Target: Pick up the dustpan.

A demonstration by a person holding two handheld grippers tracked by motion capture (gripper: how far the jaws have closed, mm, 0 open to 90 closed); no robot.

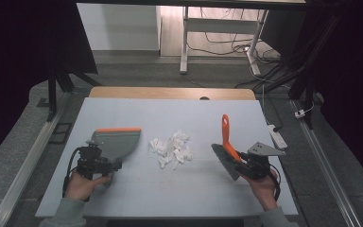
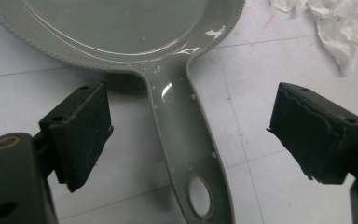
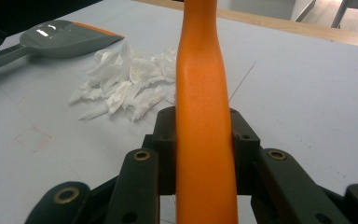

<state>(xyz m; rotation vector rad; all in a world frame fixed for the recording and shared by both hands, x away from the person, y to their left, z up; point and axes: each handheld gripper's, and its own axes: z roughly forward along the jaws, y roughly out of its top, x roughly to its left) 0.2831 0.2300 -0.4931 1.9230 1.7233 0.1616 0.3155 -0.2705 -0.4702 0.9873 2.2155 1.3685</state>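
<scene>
Shredded white paper scraps (image 1: pixel 172 148) lie in a loose heap at the middle of the pale blue-grey table top (image 1: pixel 170 189), and I will place everything else from that heap.

Left of the heap lies a grey plastic dustpan with an orange front lip (image 1: pixel 116 140). Its lip points away from me and its flat handle runs back toward my left hand (image 1: pixel 82 185). My left gripper (image 2: pixel 191 128) hovers low over that handle. In the left gripper view its two black jaws stand wide apart, one on each side of the handle, touching nothing. The handle has an oval hanging hole near its end, and a corner of the paper heap shows beyond the pan.

Right of the heap, my right hand (image 1: pixel 263 187) holds my right gripper (image 3: pixel 203 140), whose jaws are pressed against both sides of the orange plastic handle of a small hand brush (image 1: pixel 226 134). In the high view the handle rises away from me, and the brush's dark grey bristle head (image 1: pixel 226 161) hangs tilted on the heap side of the gripper, close to the table; I cannot tell whether the bristles touch it. In the right gripper view the heap and the dustpan lie beyond the handle, to its left.
</scene>
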